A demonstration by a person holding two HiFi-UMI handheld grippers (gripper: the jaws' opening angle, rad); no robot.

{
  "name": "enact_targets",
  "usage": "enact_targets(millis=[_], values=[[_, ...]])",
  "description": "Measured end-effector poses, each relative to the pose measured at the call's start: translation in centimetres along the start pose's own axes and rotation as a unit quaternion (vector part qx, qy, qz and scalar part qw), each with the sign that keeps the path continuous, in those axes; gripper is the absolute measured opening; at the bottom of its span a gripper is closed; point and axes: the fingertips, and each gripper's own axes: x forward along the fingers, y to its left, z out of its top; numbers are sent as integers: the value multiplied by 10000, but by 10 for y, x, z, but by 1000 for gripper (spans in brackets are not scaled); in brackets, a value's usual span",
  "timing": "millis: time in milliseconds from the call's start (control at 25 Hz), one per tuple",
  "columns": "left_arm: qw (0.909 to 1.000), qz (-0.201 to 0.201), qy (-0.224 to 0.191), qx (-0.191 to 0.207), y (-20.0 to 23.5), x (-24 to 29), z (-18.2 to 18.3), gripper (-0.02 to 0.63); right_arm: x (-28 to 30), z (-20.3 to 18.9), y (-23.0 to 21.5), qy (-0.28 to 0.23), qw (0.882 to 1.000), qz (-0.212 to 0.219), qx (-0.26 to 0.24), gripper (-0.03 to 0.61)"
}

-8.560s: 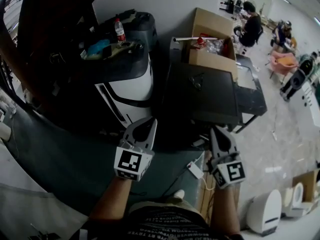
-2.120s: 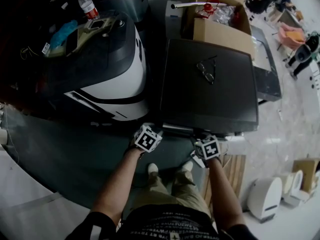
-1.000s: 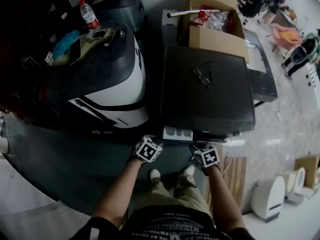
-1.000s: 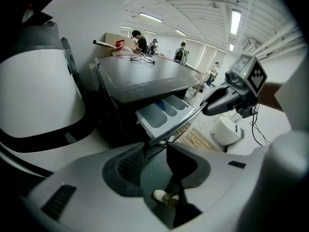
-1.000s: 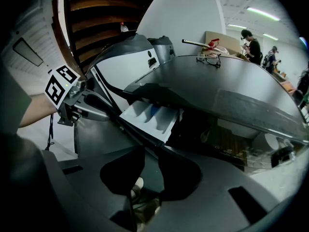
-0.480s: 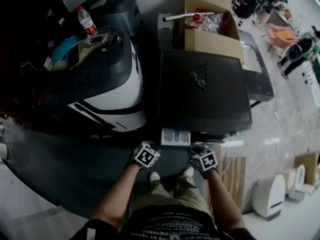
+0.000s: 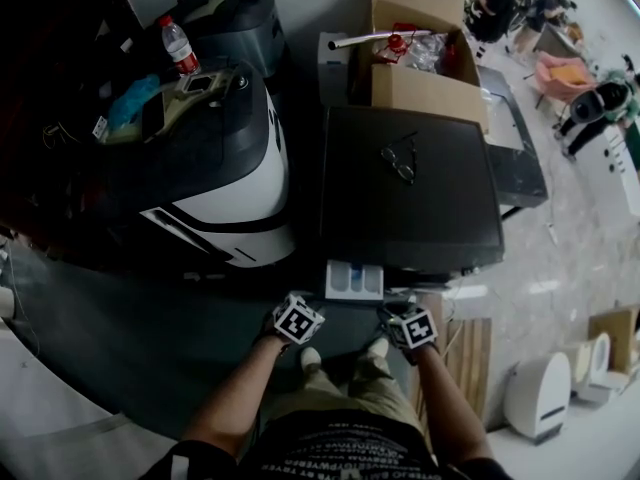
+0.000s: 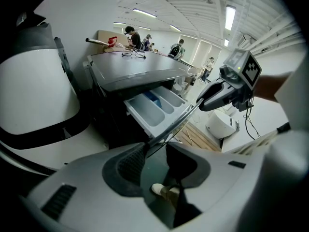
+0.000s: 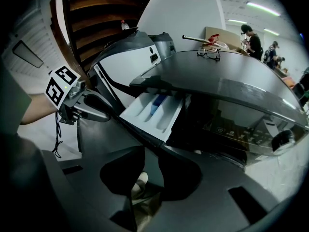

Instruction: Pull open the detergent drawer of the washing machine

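The washing machine (image 7: pixel 410 193) has a dark flat top, and its pale detergent drawer (image 7: pixel 354 279) stands pulled out from the front, its compartments showing. My left gripper (image 7: pixel 312 306) grips the left end of the drawer's dark front panel. My right gripper (image 7: pixel 396 310) grips the right end. In the left gripper view the drawer (image 8: pixel 154 105) runs from my jaws (image 8: pixel 157 146) across to the right gripper (image 8: pixel 217 93). The right gripper view shows the drawer (image 9: pixel 154 110) between my jaws (image 9: pixel 150 146) and the left gripper (image 9: pixel 91 111).
A white and dark machine (image 7: pixel 230 168) stands close on the left, with a water bottle (image 7: pixel 180 46) on it. A pair of glasses (image 7: pixel 398 161) lies on the washer top, and a cardboard box (image 7: pixel 420 78) sits behind. A wooden pallet (image 7: pixel 462 338) is at the right. People are at the far right.
The drawer has slid farther out of the washing machine. Both grippers have moved back toward the person with it.
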Motion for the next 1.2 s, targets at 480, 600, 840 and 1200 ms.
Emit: enact_targets(millis=[480,600,840,1200], values=[[9997,-107,127,171,-8,-3,-8,141,-3,1,17,-147,9996,235,16,87],[9996,-206,144,116,-13,3,-15,141,-6,-5,22,-18,9995,301,59,87],[9995,-225,190,129,-19,0,-21,141,-5,-14,21,-2,9995,322,64,87],[9994,-242,171,203,-22,-6,-20,141,-5,-23,26,57,9992,397,63,87]])
